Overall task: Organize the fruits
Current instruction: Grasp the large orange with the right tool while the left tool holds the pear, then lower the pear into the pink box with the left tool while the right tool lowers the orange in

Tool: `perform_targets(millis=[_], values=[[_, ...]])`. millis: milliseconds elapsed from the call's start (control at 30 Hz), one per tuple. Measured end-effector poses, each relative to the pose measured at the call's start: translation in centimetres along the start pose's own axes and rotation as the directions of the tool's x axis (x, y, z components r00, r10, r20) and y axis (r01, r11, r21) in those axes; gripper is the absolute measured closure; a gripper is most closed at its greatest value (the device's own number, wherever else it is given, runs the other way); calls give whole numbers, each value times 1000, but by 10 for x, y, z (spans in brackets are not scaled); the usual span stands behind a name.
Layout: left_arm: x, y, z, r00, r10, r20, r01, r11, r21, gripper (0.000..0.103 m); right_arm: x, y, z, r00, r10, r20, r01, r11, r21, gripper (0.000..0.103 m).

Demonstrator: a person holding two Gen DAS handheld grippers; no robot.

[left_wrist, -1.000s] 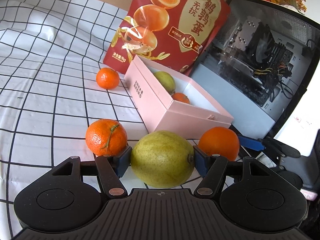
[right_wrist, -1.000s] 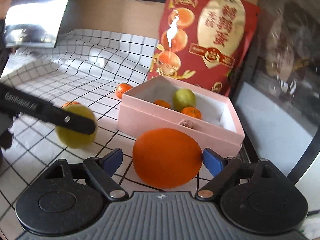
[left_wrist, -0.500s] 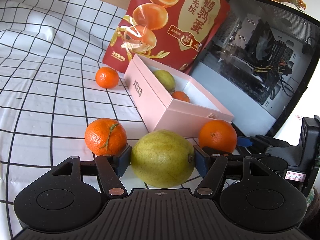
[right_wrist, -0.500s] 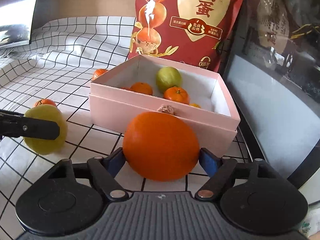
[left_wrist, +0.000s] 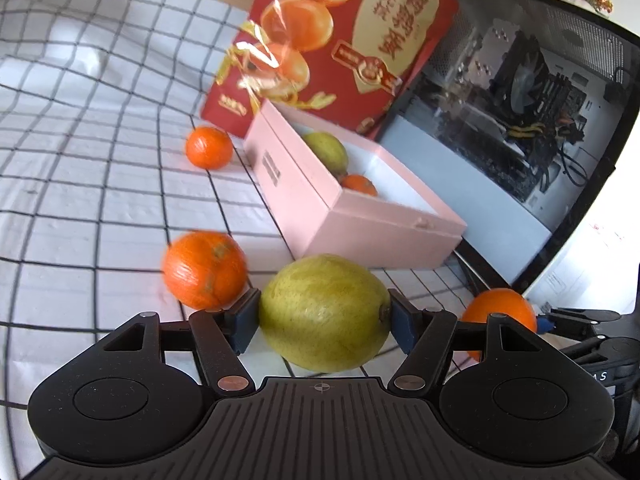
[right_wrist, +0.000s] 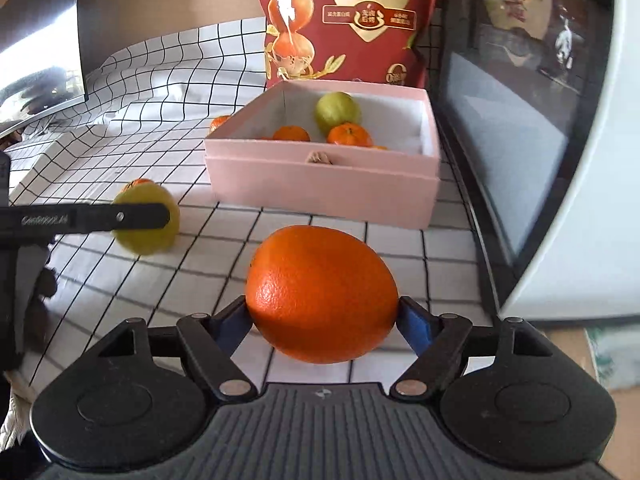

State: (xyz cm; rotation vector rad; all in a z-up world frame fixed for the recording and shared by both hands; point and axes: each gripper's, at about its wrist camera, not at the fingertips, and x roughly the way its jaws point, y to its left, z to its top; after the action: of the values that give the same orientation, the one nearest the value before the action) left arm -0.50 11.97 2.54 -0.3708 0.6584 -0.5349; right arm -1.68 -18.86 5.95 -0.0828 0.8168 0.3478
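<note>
My left gripper (left_wrist: 324, 320) is shut on a green pear (left_wrist: 324, 308) low over the checked cloth. The same pear (right_wrist: 146, 224) shows at the left of the right wrist view, behind a left finger (right_wrist: 120, 216). My right gripper (right_wrist: 323, 322) is shut on a large orange (right_wrist: 320, 292), both blue pads pressing its sides. That orange (left_wrist: 500, 308) also appears at the right of the left wrist view. The open pink box (right_wrist: 320, 188) lies ahead and holds a green pear (right_wrist: 337, 111) and mandarins (right_wrist: 349, 135). Two loose mandarins (left_wrist: 204, 268) (left_wrist: 209, 147) lie left of the box.
A red snack bag (left_wrist: 340, 40) stands behind the pink box (left_wrist: 360, 224). A computer case with a glass side (left_wrist: 520, 100) runs along the right of the box. The black-and-white checked cloth (left_wrist: 80, 160) covers the surface to the left.
The right gripper's pads closed onto the orange and carried it right, away from the box's front. The near mandarin beside the left gripper has rolled and looks blurred. The left gripper stayed put.
</note>
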Motion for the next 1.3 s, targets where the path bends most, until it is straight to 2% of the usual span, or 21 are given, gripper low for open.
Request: perform_targets(millis=[200,333,467,867,1000,1067,1167,1300], values=[[3,-17,-1,998,58,-5,-57,993,100,31,-2,-10,-8,1000,9,27,-10,1000,18,24],[4,-26,-2,996,92,-1,-90,984,152,31,2,9,-11,995,-59,82,67,993,-98,23],[5,-36,-4,992,129,8,-128,968,217,31,8,22,-11,989,-98,111,117,976,-181,23],[8,-57,-9,980,201,6,-189,909,372,31,11,30,-15,978,-126,169,167,951,-261,19],[8,-55,-10,981,193,3,-181,914,364,31,17,32,-14,980,-124,157,164,947,-276,19],[7,-52,-10,983,185,4,-175,920,350,31,19,33,-15,983,-111,147,150,947,-284,24],[7,-51,-10,984,180,5,-171,926,337,31,19,35,-16,982,-114,151,155,944,-292,24],[7,-50,-8,989,149,4,-143,940,309,31,17,29,-12,986,-97,132,128,960,-249,25]])
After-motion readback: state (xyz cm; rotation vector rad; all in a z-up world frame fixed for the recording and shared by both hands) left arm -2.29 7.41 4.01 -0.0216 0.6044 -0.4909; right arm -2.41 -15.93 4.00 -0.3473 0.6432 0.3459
